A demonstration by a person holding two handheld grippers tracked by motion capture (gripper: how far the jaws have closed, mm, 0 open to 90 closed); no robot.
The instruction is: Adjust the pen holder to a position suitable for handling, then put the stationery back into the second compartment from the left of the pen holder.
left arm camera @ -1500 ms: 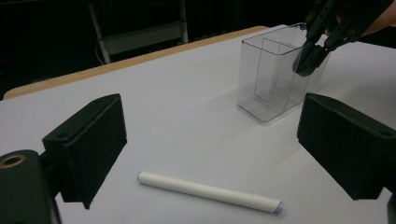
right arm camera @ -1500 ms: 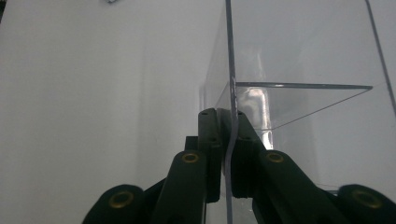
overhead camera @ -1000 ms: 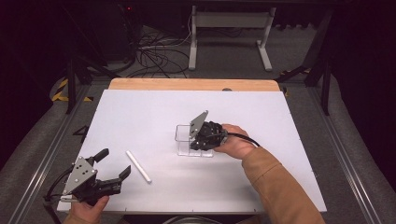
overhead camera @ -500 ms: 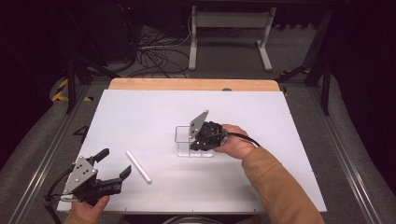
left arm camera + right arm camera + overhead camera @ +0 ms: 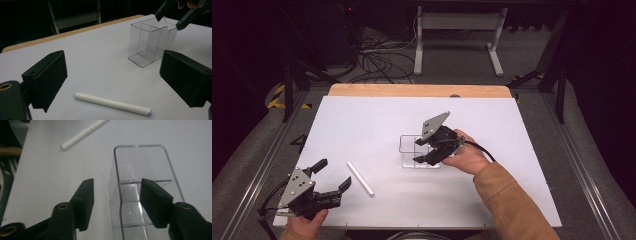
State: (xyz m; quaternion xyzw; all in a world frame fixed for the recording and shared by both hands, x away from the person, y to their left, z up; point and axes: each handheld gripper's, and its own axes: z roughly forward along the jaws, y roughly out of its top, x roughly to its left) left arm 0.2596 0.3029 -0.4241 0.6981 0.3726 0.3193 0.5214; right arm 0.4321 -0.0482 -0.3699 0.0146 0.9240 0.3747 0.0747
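A clear plastic box (image 5: 412,144) with an inner divider stands upright near the middle of the white table (image 5: 377,120). My right gripper (image 5: 420,151) is at its right rim. In the right gripper view its jaws (image 5: 116,187) have just been opening and now straddle one wall of the box (image 5: 140,165) without pressing on it. A white stick (image 5: 360,177) lies flat at the front left. My left gripper (image 5: 333,173) rests just left of it, open wide, with the stick (image 5: 112,103) on the table ahead between its jaws and the box (image 5: 147,42) beyond.
The table's wooden back edge (image 5: 412,90) runs along the far side. Behind it on the dark floor are cables (image 5: 377,55) and a metal stand (image 5: 457,30). A metal rail (image 5: 259,170) runs along the table's left side.
The right gripper's jaws have spread apart at the box's rim. The left gripper, the stick and the box have stayed where they were.
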